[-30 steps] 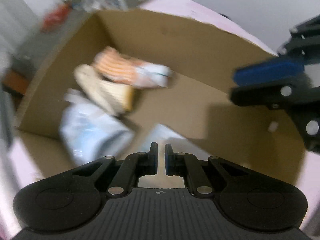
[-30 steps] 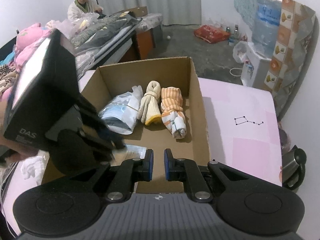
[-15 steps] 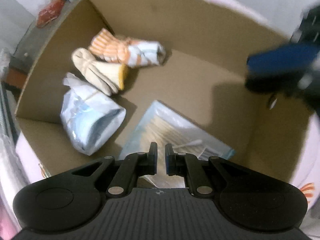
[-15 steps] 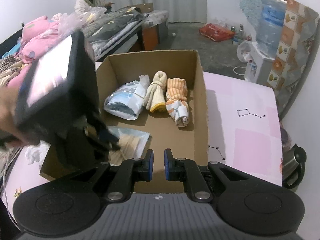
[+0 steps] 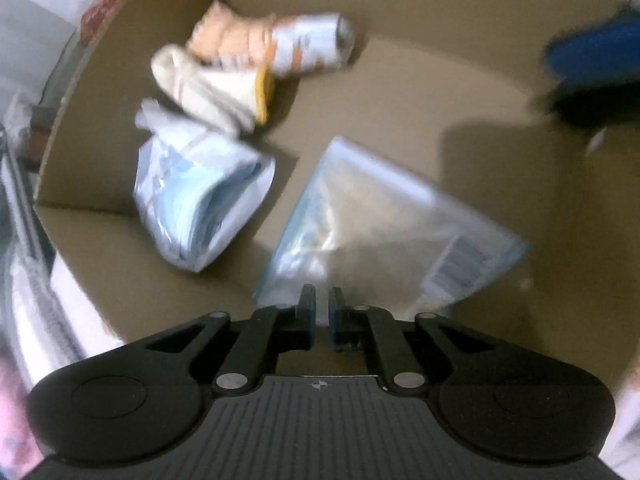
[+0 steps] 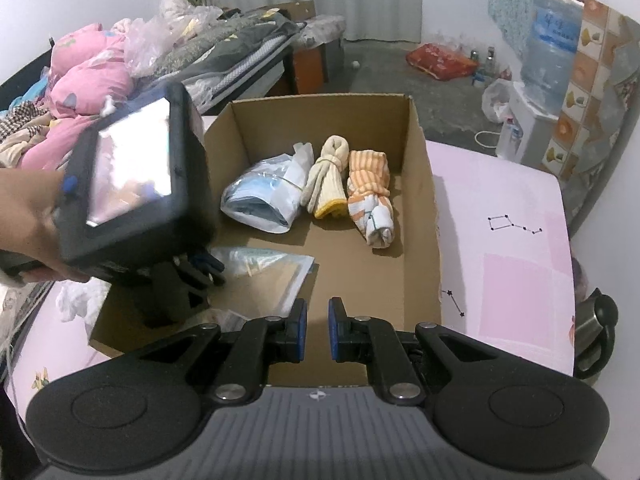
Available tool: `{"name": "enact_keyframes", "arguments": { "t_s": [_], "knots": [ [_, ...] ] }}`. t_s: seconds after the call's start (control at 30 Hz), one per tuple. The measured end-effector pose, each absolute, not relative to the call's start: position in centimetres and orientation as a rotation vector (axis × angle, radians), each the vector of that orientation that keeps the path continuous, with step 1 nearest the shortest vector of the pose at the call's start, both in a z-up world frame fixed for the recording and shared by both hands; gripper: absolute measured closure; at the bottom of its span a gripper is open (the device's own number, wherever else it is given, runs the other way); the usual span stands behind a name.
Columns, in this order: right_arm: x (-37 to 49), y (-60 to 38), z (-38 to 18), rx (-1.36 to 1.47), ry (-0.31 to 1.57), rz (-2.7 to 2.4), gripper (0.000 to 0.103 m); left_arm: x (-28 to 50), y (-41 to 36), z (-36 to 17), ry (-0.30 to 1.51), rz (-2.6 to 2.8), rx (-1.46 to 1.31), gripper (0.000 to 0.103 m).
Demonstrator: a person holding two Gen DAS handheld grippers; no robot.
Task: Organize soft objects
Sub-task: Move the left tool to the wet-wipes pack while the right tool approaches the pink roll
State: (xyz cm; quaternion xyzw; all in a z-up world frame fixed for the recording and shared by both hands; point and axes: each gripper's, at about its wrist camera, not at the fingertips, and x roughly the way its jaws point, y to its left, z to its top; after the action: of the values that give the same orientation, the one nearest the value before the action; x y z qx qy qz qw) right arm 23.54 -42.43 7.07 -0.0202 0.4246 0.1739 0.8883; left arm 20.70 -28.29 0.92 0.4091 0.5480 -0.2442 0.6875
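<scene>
1. The cardboard box (image 6: 420,184) fills the space ahead of both grippers. In the left wrist view its floor has grown to take up nearly the whole picture over the last second, so the left gripper (image 5: 321,312) has dropped well inside the walls.

2. The flat clear packet (image 5: 384,224) lies on the box floor, touching or almost touching the left fingertips, with its near edge under them. A second ago only a corner of it showed beyond the tips; now it spreads wide ahead of them. It looks laid down rather than carried.

3. The bagged blue cloth bundle (image 6: 264,196) sits ahead and left of the right gripper (image 6: 317,330), with the cream rolled sock (image 6: 326,178) and the orange striped roll (image 6: 370,196) touching in a row beside it. None of the three has shifted.

4. Both pairs of fingers are drawn nearly together with a thin gap, clamping nothing that I can see; at the left tips blur leaves some doubt.

5. The right gripper hangs back over the near rim, much as before. Judging from this, the packet's placement is about done, and the next soft item can be fetched.
</scene>
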Motion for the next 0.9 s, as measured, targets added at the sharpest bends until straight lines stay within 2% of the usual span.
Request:
{"name": "enact_keyframes", "arguments": {
  "t_s": [0.2, 0.3, 0.43, 0.5, 0.67, 0.73, 0.9],
  "knots": [
    [23.5, -41.5, 8.1, -0.028, 0.860, 0.376, 0.052, 19.6, -26.0, 9.2, 1.064, -0.613, 0.730, 0.096],
    [23.5, -40.9, 8.8, 0.006, 0.839, 0.405, 0.052, 19.0, -22.7, 13.6, 0.975, -0.598, 0.598, 0.093],
    [23.9, -39.3, 9.5, 0.037, 0.825, 0.454, 0.052, 17.9, -17.7, 16.8, 0.894, -0.533, 0.480, 0.088],
    [24.2, -37.9, 9.9, 0.032, 0.819, 0.473, 0.052, 17.5, -14.7, 17.1, 0.882, -0.482, 0.433, 0.086],
    [25.4, -33.9, 10.7, 0.028, 0.820, 0.525, 0.052, 17.1, -8.5, 14.9, 0.839, -0.411, 0.354, 0.056],
    [25.9, -32.0, 10.9, 0.014, 0.824, 0.544, 0.052, 17.1, -6.5, 13.9, 0.825, -0.418, 0.329, 0.049],
    [27.3, -27.8, 10.9, -0.035, 0.831, 0.566, 0.052, 17.8, -4.2, 10.9, 0.850, -0.459, 0.322, 0.047]
  ]
}}
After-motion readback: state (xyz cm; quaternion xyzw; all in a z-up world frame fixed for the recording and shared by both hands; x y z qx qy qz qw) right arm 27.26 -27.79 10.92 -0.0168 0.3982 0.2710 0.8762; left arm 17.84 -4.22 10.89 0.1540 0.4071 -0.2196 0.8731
